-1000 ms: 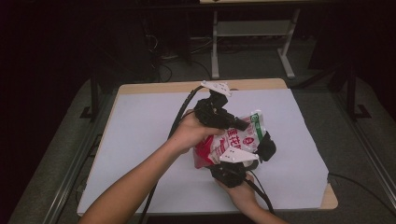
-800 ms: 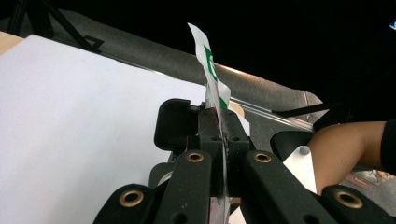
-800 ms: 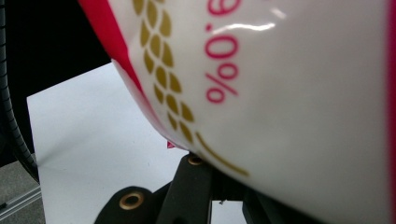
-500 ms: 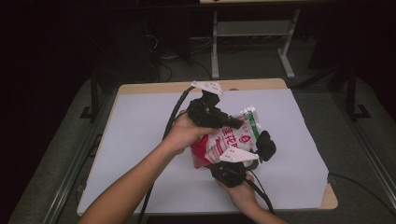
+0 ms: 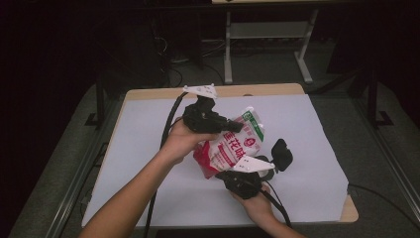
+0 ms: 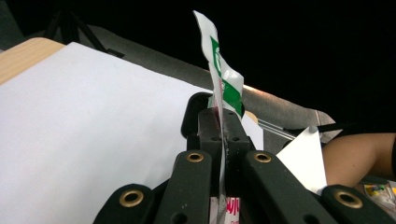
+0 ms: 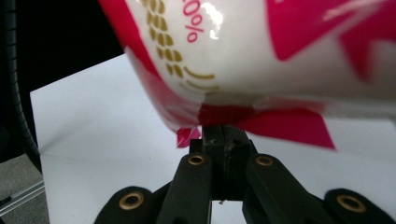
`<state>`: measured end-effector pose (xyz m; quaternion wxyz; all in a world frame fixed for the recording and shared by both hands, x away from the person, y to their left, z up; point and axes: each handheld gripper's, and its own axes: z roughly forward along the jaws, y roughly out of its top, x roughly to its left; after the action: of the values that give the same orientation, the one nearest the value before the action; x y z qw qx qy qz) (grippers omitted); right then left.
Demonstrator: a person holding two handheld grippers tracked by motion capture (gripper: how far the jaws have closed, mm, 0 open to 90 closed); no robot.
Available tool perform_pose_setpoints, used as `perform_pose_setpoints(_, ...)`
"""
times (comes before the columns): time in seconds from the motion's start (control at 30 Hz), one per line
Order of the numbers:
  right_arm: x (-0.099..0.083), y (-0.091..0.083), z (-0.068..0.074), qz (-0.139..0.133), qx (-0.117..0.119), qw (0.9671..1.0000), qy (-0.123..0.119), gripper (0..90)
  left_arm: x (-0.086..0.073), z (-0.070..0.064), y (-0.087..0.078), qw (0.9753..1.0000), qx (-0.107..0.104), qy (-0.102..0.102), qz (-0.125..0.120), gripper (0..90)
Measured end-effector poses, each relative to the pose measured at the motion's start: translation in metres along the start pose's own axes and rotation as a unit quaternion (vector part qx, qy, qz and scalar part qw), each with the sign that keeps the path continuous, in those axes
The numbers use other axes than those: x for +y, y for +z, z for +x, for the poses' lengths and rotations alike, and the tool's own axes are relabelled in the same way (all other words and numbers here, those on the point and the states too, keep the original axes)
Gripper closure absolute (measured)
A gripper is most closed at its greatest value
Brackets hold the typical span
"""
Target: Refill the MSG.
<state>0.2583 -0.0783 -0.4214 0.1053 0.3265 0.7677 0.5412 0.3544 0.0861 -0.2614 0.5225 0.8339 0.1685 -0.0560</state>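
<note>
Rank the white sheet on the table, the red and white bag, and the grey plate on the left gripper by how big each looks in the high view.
Largest to smallest:
1. white sheet
2. red and white bag
3. grey plate on the left gripper

Pouch above the table, between both hand-held grippers.

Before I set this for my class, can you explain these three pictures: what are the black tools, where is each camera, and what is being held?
A person holds two hand-held black two-jaw grippers. The high view looks down on a table under a white sheet. The left gripper pinches the top edge of a red and white plastic pouch; the right gripper pinches its bottom seam. The other two pictures come from cameras riding on each gripper: the left gripper view shows jaws shut on the pouch's green-printed edge, the right gripper view shows jaws shut on the red seam.
</note>
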Motion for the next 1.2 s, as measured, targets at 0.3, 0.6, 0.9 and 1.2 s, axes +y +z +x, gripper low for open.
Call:
perform_pose_setpoints(0.3,-0.001,-0.001,0.006,0.002,0.011,0.9998,-0.015,90.0,-0.013,0.012,-0.02,0.9995,0.019,-0.013,-0.021,90.0)
perform_pose_setpoints(0.6,-0.001,-0.007,0.002,0.004,0.012,0.9998,-0.013,90.0,-0.03,0.029,-0.031,0.9982,0.048,-0.017,-0.03,90.0)
perform_pose_setpoints(0.9,0.0,-0.009,-0.001,0.012,0.019,0.9997,-0.01,90.0,-0.054,0.052,-0.037,0.9968,0.067,-0.028,-0.032,90.0)
perform_pose_setpoints(1.2,0.001,-0.01,-0.002,0.022,0.029,0.9993,-0.004,90.0,-0.071,0.06,-0.053,0.9962,0.078,-0.031,-0.023,90.0)
